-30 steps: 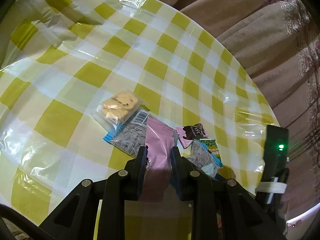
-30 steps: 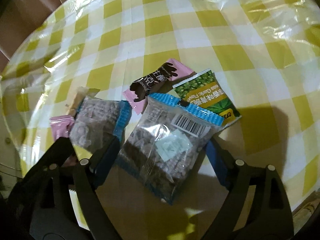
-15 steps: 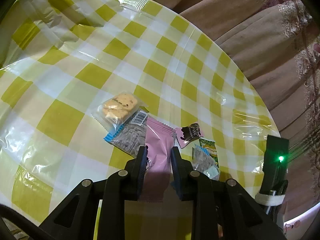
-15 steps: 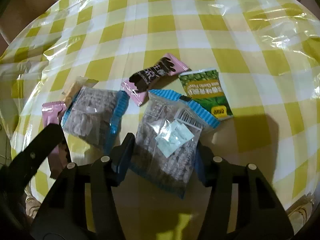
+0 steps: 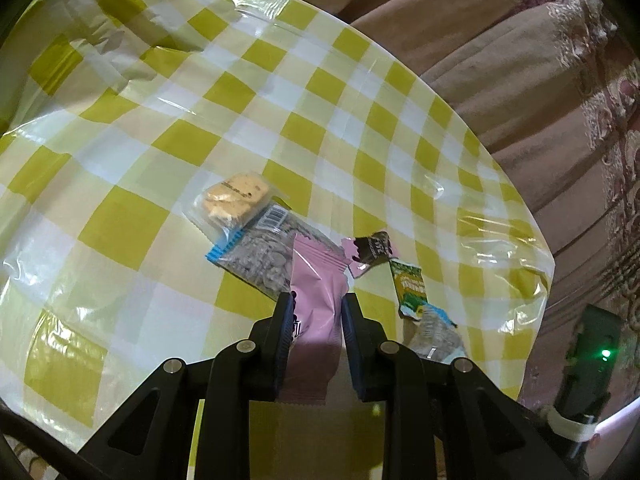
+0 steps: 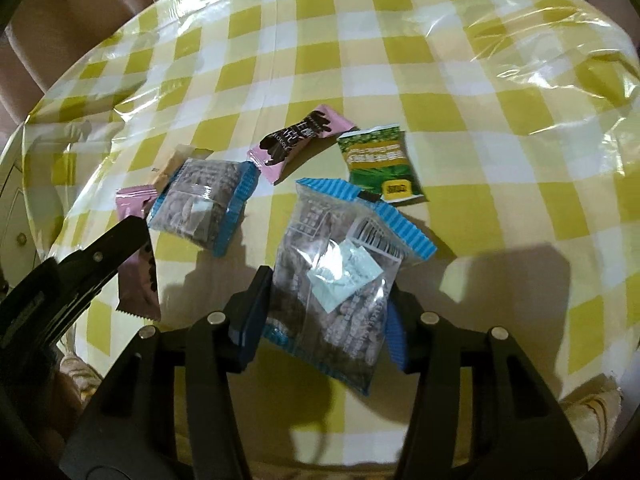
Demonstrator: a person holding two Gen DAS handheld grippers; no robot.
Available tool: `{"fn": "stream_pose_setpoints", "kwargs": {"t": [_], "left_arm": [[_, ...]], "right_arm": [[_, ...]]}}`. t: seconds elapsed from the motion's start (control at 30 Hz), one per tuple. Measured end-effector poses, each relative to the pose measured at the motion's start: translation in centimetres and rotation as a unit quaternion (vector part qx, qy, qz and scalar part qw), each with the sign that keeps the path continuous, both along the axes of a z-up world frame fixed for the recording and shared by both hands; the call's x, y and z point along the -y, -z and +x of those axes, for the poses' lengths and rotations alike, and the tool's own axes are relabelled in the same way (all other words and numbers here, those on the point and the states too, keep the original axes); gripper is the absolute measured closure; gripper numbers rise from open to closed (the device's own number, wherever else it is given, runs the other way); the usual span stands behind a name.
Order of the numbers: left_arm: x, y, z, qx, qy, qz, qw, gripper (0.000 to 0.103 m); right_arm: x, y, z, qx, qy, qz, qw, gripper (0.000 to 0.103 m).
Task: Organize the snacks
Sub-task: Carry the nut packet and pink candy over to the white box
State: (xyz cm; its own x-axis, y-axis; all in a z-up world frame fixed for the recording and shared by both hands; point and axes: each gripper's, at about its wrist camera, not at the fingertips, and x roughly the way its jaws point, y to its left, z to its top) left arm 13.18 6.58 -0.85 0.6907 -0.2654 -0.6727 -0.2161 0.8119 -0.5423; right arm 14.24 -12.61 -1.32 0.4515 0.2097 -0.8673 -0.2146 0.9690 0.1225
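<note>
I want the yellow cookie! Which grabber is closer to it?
Left. The left gripper, holding a pink packet, is just short of the cookie pack; the right gripper is farther.

This looks like a home living or dining room. A round table (image 5: 120,128) wears a yellow-and-white checked cloth under a clear plastic cover, and beside it stands a brown upholstered sofa (image 5: 500,64) trimmed with floral lace. Small wrapped snacks (image 6: 304,140) lie loose on the cloth, as on a family table.
</note>
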Motion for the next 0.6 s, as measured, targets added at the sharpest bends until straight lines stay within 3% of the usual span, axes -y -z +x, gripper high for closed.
{"fn": "stream_pose_setpoints", "kwargs": {"t": [0.6], "left_arm": [[8.0, -2.5, -3.1, 0.000, 0.068, 0.009, 0.9976, 0.077]], "right_arm": [[7.2, -3.5, -4.7, 0.044, 0.019, 0.010, 0.999, 0.048]]}}
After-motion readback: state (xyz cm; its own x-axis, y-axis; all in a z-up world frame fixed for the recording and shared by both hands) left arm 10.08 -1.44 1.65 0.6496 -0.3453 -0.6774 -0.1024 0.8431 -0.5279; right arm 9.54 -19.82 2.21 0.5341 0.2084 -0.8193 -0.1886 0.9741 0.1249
